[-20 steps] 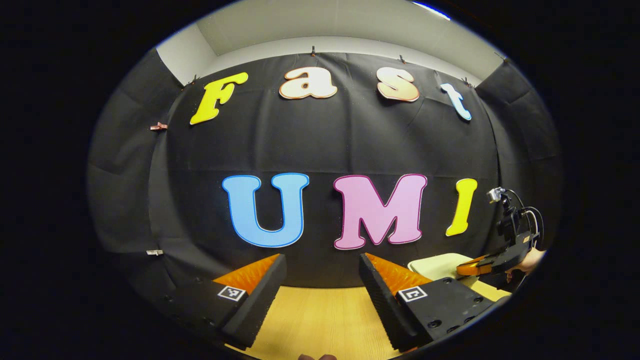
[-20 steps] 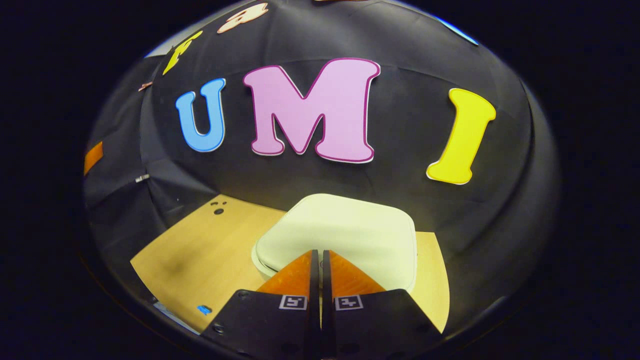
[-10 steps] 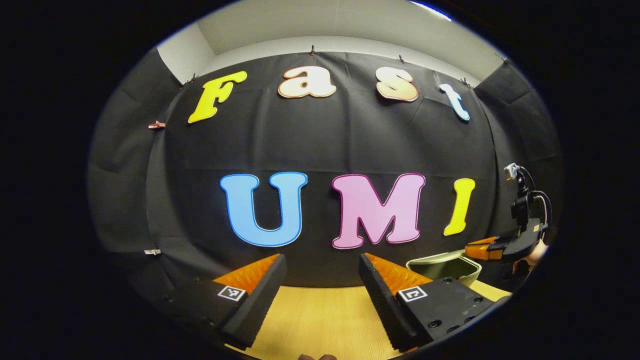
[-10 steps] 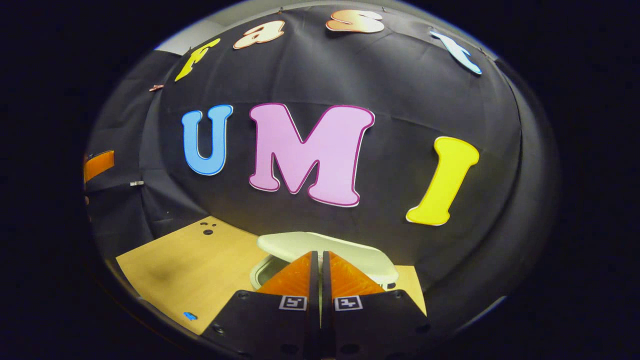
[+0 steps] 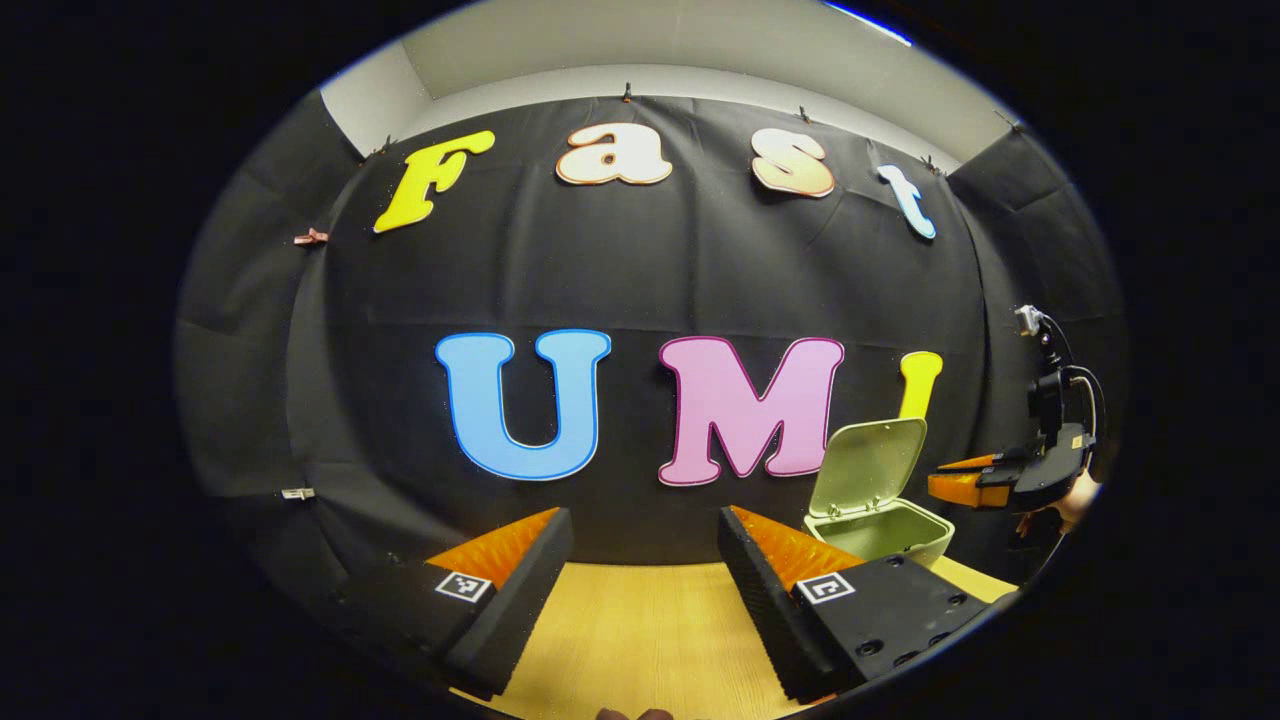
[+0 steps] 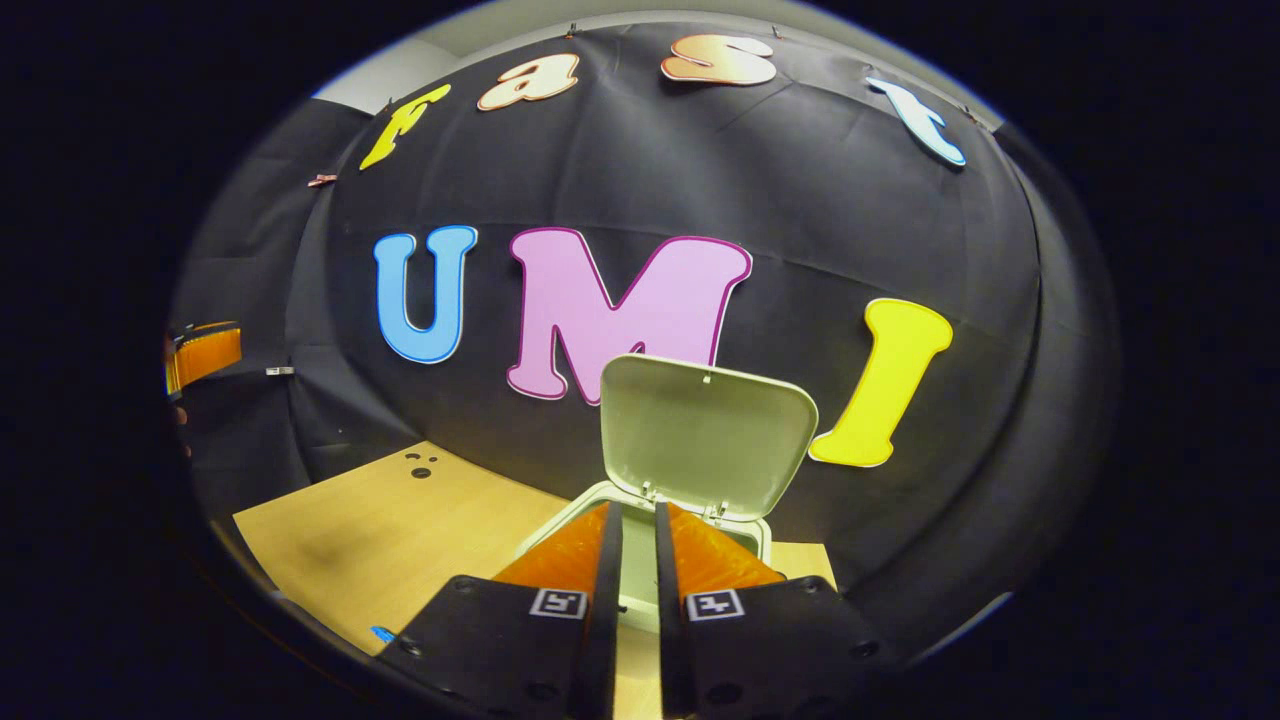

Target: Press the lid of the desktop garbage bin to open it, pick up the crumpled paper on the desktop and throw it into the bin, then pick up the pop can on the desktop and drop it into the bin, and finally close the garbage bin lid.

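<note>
Left gripper view, left to right. Left gripper (image 5: 645, 560) low in the view, fingers spread wide with nothing between them, held above the pale wooden tabletop (image 5: 640, 640). The wood grain shows through the gap between the fingers. Behind them, the black cloth wall (image 5: 650, 280) runs the full width.

To the right of the gripper's right-hand finger: the small pale green plastic desktop bin (image 5: 880, 530), sitting on the tabletop close to the cloth wall. Its hinged pale green lid (image 5: 868, 465) stands up, tilted back toward the wall, and the mouth of the bin is uncovered. Further right, near the edge of the view, the right gripper (image 5: 945, 488) is in the air beside and above the bin's rim, apart from it, with part of a hand (image 5: 1075, 500) behind it.

Right gripper view, left to right. At the far left edge, a piece of the left gripper (image 6: 205, 352), well apart from the bin. Tabletop (image 6: 380, 540) with a few small dark holes near its back edge and a small blue mark near the front edge. Centre: the open bin (image 6: 640, 590) straight ahead, partly hidden by the right gripper (image 6: 638, 540), whose fingers are parted by a narrow gap and grip nothing. The raised lid (image 6: 705, 435) shows its inner face above the fingertips.
</note>
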Available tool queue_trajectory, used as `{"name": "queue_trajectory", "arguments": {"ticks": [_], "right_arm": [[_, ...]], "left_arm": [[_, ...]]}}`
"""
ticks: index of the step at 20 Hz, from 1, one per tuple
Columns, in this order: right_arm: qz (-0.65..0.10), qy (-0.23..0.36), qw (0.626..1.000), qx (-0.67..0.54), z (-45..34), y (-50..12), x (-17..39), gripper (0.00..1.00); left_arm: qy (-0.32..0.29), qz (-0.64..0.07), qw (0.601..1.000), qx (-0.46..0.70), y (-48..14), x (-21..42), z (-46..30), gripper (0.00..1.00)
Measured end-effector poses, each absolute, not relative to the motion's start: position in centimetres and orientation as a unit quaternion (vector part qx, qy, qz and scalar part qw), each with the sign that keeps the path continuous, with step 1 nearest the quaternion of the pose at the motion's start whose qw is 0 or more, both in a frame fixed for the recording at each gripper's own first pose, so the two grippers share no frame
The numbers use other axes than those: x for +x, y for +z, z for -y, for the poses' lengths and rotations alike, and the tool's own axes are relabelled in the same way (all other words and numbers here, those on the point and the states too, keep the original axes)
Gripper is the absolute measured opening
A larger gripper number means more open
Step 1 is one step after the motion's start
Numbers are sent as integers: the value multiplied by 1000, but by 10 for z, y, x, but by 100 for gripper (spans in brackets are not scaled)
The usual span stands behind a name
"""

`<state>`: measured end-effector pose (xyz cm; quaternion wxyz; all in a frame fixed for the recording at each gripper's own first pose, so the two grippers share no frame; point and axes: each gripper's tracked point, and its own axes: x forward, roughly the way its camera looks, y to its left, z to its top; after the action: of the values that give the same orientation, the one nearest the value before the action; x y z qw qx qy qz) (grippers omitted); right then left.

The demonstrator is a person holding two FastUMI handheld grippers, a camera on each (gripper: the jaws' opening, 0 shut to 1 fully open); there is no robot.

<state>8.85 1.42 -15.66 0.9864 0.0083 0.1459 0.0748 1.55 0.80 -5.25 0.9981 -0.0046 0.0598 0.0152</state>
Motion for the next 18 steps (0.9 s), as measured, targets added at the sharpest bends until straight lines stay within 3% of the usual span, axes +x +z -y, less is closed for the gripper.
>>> {"name": "queue_trajectory", "arguments": {"ticks": [1,6,7,11,13,18], "right_arm": [[-144,76,987,7,-15,-155,85,30],[-124,82,989,4,-25,-144,70,51],[-122,87,989,1,-30,-143,65,63],[-113,103,988,-11,-44,-139,48,78],[-112,109,988,-5,-51,-138,40,83],[-120,121,985,15,-61,-140,17,86]], "left_arm": [[14,-63,998,-8,-57,15,-8,95],[6,-89,996,-14,-83,2,-9,95],[4,-96,995,-9,-92,-1,-9,95],[-22,-128,991,-7,-131,-18,2,95],[-38,-148,988,-17,-155,-27,10,95],[-69,-216,974,-11,-228,-47,24,95]]}}
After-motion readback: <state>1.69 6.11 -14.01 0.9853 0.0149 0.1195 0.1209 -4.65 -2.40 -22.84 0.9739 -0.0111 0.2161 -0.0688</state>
